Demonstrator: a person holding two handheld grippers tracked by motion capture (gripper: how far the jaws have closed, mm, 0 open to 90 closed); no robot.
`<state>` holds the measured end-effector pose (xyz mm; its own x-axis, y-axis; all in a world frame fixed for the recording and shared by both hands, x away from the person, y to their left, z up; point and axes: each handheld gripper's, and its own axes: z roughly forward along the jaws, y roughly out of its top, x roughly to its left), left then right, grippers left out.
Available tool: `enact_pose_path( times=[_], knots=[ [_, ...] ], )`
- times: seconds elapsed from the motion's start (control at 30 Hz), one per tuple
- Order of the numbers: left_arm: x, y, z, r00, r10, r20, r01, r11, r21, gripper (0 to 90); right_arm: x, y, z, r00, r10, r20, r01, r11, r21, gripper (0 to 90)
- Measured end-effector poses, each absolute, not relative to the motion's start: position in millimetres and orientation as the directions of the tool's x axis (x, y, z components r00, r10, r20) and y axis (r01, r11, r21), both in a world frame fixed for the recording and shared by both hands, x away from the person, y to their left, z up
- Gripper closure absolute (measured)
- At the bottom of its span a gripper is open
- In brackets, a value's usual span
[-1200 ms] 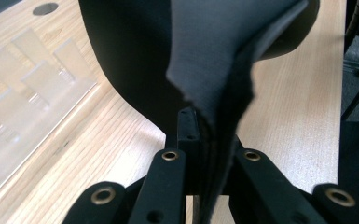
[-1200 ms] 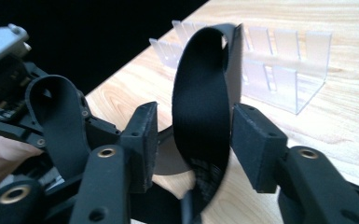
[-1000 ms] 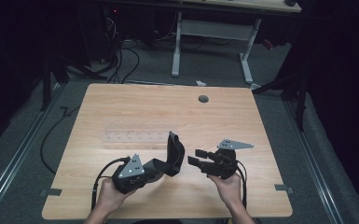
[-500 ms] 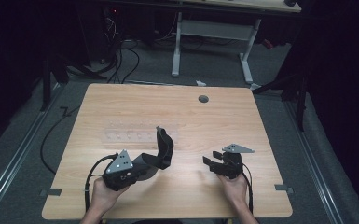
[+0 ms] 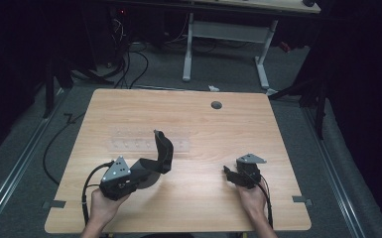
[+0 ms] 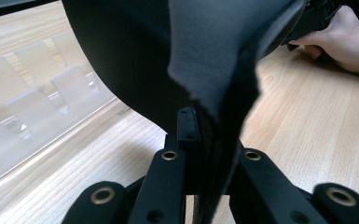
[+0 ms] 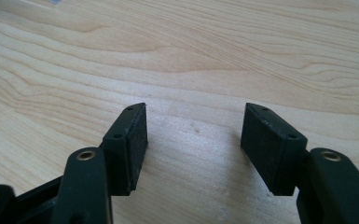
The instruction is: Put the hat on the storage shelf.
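The desk is pale wood with a plain grain and a small round grommet hole toward one o'clock on its top. Grey carpet lies all around it, and the room beyond falls off into darkness on both sides. At twelve o'clock stands a second table on white legs, with black cables looping over the floor near eleven o'clock. Metal rails run along the floor at nine and three o'clock. Light falls brightest on the desk top.
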<state>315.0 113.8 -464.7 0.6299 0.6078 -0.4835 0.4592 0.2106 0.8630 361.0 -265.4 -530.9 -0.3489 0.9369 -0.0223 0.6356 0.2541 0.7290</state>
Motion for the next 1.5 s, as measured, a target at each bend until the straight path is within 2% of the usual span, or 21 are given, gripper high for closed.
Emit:
enact_pose_path(
  times=[1.5],
  knots=[
    [326.8,171.5,-441.0,0.534,0.670,-0.515,0.382,0.352,0.854,85.8,361.8,-264.6,-531.0,-0.346,0.938,-0.019,0.641,0.251,0.726,37.4]
  ],
)
